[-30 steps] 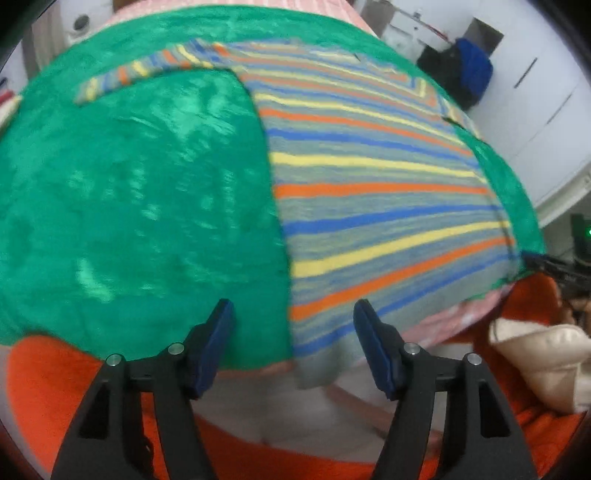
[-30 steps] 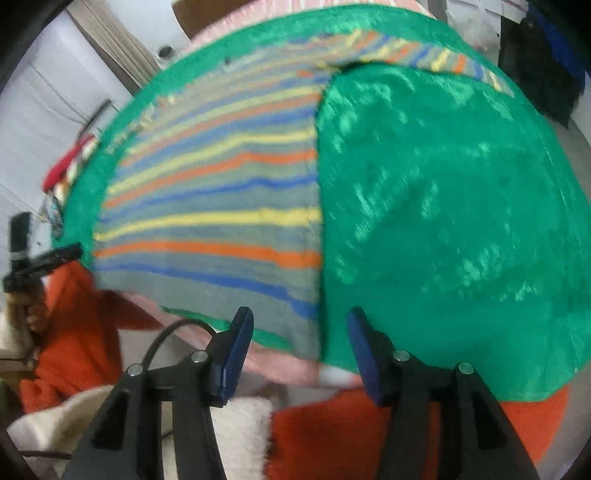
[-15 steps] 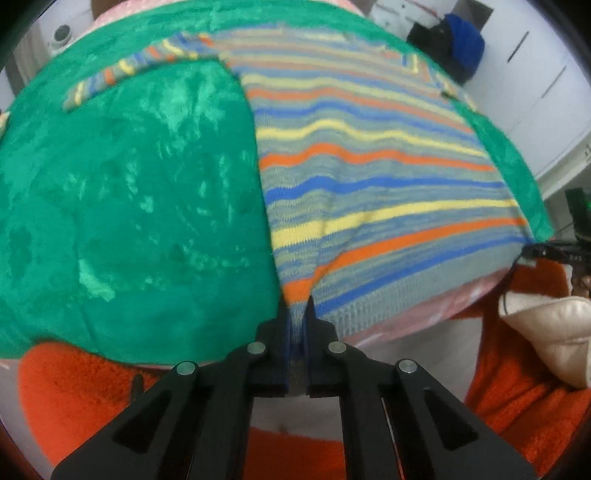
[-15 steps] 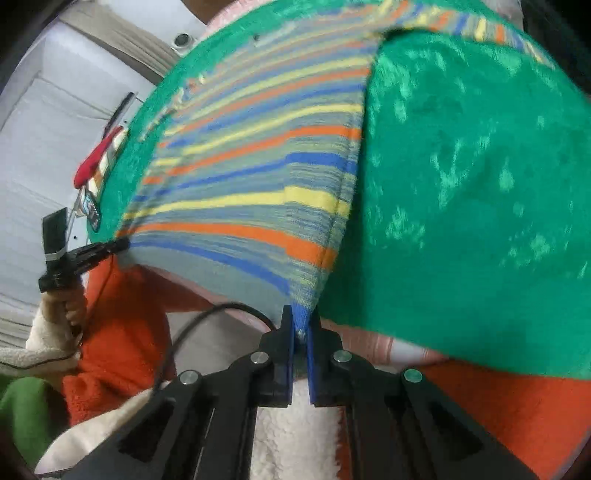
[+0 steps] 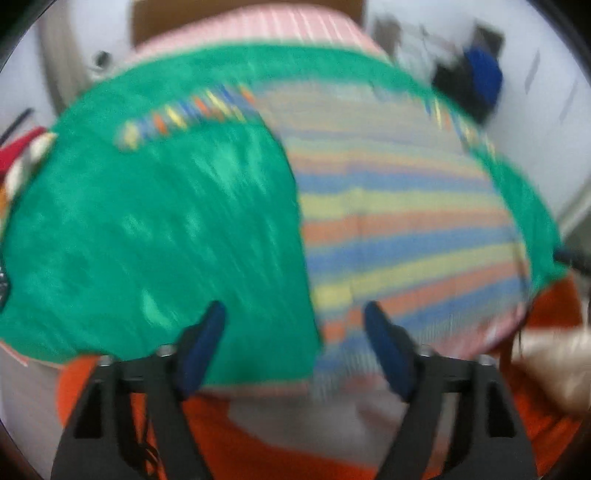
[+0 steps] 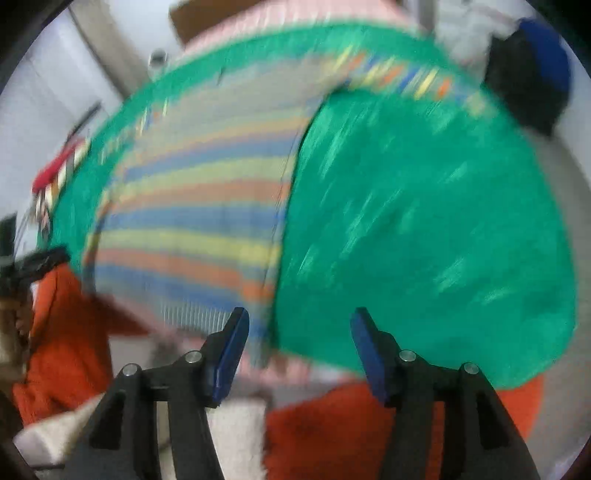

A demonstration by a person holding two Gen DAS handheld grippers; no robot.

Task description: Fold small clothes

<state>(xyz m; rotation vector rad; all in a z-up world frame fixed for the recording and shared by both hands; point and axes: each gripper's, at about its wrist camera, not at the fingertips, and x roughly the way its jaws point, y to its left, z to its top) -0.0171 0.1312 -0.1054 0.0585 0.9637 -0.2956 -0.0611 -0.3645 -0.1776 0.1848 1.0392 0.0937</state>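
A knitted sweater [image 5: 406, 221] with grey, blue, yellow and orange stripes lies flat on a green cloth [image 5: 147, 221]; both views are blurred by motion. My left gripper [image 5: 293, 310] hovers over the sweater's near left hem corner. Its jaws are opening and the pads touch nothing. In the right wrist view the sweater [image 6: 192, 221] fills the left half of the green cloth [image 6: 424, 221]. My right gripper [image 6: 300, 314] hangs above the near right hem corner, jaws opening, no fabric pinched. One sleeve stretches out along the far edge on each side.
An orange fleece blanket [image 5: 258, 443] lies at the near edge under both grippers. A pink striped sheet [image 5: 258, 26] shows beyond the green cloth. A black and blue bundle [image 6: 532, 74] sits at the far right. Cream fleece [image 6: 55, 435] lies near left.
Both grippers went from open to shut on the sweater's near hem corners, then let go and opened. Both have lifted slightly, and the hem lies back on the cloth.
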